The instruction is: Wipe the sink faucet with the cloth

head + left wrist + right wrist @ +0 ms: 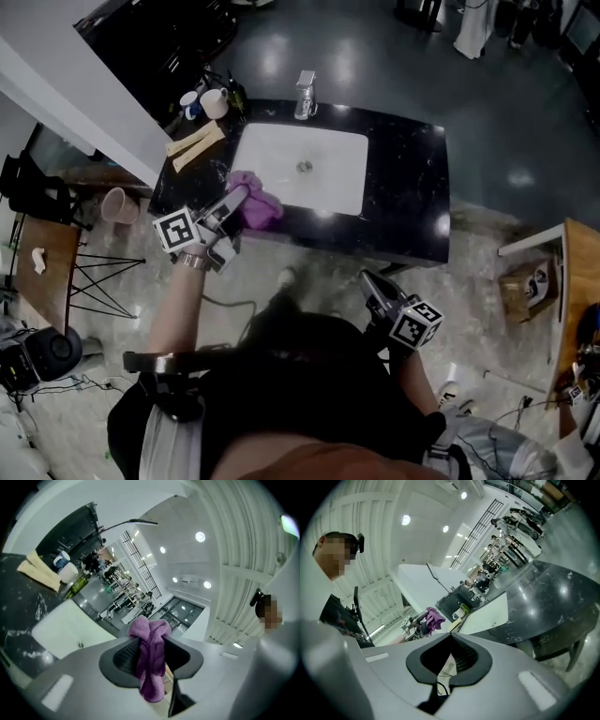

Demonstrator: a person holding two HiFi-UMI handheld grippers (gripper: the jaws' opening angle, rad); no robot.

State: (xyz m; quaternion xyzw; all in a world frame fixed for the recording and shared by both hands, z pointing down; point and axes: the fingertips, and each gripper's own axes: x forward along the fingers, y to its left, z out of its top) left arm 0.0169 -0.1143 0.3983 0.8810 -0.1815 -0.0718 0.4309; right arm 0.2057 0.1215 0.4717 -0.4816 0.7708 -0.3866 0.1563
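A purple cloth (260,206) hangs bunched between the jaws of my left gripper (240,199), which is shut on it over the front left corner of the white sink (328,183). In the left gripper view the cloth (150,667) droops from the gripper (152,641), with the sink (65,627) to its lower left. The faucet (305,94) stands at the sink's far rim, well away from the cloth. My right gripper (368,279) is held low in front of the black counter (412,187), shut and with nothing in it (451,634).
Two cups (206,101), a dark bottle (236,94) and beige folded pieces (195,146) sit on the counter's far left. A pink bin (118,204) and a small side table (42,258) stand on the floor at left, and a wooden table (577,281) at right.
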